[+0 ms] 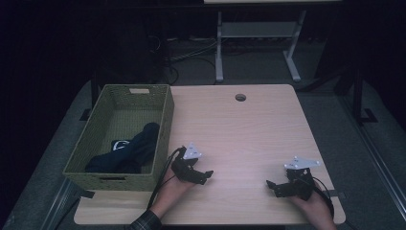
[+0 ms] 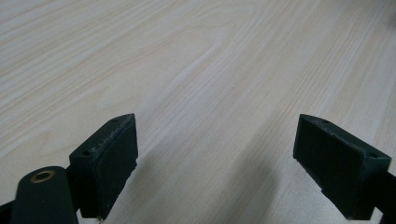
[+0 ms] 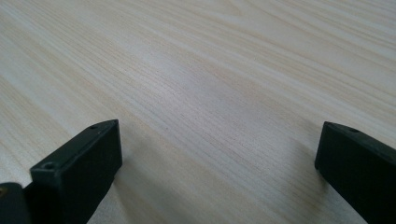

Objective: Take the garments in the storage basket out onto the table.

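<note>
A green woven basket (image 1: 163, 125) stands on the left part of the light wooden table (image 1: 239, 134), with dark navy clothing (image 1: 129, 151) lying inside it. Just right of the basket's near corner, my left gripper (image 1: 207, 176) rests low over the table, open and empty; in the left gripper view (image 2: 215, 154) its jaws stand wide apart over bare wood. My right gripper (image 1: 272, 188) sits near the table's front right, pointing left, also open with nothing between its jaws, as the right gripper view (image 3: 217, 163) confirms.
A round cable hole (image 1: 240, 97) lies near the table's far edge. Beyond the table stand a white desk frame (image 1: 258, 33) and cables on the dark floor. The wood between and ahead of the grippers is bare.
</note>
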Demonstrator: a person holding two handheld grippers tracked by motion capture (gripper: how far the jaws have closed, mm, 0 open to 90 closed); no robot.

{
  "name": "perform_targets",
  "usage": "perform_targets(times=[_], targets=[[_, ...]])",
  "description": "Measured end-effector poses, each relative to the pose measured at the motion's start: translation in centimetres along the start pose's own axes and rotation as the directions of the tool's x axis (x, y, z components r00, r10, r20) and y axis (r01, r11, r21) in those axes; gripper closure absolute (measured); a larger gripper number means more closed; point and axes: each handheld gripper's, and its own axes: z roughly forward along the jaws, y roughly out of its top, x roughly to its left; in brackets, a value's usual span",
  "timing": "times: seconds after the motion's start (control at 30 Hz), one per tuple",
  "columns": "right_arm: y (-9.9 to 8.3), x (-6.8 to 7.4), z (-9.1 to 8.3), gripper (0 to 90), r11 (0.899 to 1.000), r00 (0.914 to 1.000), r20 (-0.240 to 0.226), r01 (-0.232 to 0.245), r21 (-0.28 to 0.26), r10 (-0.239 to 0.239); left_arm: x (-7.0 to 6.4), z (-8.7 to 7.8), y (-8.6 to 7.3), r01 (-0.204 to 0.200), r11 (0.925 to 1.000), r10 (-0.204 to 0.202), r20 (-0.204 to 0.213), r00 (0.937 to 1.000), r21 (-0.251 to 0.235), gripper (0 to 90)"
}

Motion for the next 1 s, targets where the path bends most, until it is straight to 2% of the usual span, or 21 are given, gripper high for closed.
perform_targets(times=[0.17, 0.33, 0.47, 0.83, 1.0], targets=[[0.0, 0.0, 0.0, 0.4, 1.0, 1.0, -0.001, -0.003, 0.002, 0.003, 0.0, -0.1, 0.2, -0.008, 0.9999, 0.007, 0.029, 0.9995, 0.011, 13.4], [0.0, 0.0, 0.0, 0.4, 1.0, 1.0, -0.001, -0.003, 0.002, 0.003, 0.0, -0.5, 0.7, -0.023, 0.9997, 0.023, 0.032, 0.9992, 0.009, 13.4], [0.0, 0.0, 0.0, 0.4, 1.0, 1.0, -0.001, -0.003, 0.002, 0.003, 0.2, -0.8, 1.0, -0.01, 0.9999, 0.011, 0.046, 0.9989, -0.011, 13.5], [0.0, 0.0, 0.0, 0.4, 1.0, 1.0, -0.001, -0.003, 0.001, 0.003, 0.1, -1.0, 1.2, -0.024, 0.9997, 0.024, 0.063, 0.9977, -0.007, 13.5], [0.0, 0.0, 0.0, 0.4, 1.0, 1.0, -0.001, -0.003, 0.001, 0.003, 0.1, -1.5, 1.9, -0.035, 0.9993, 0.036, 0.068, 0.997, -0.012, 13.6]])
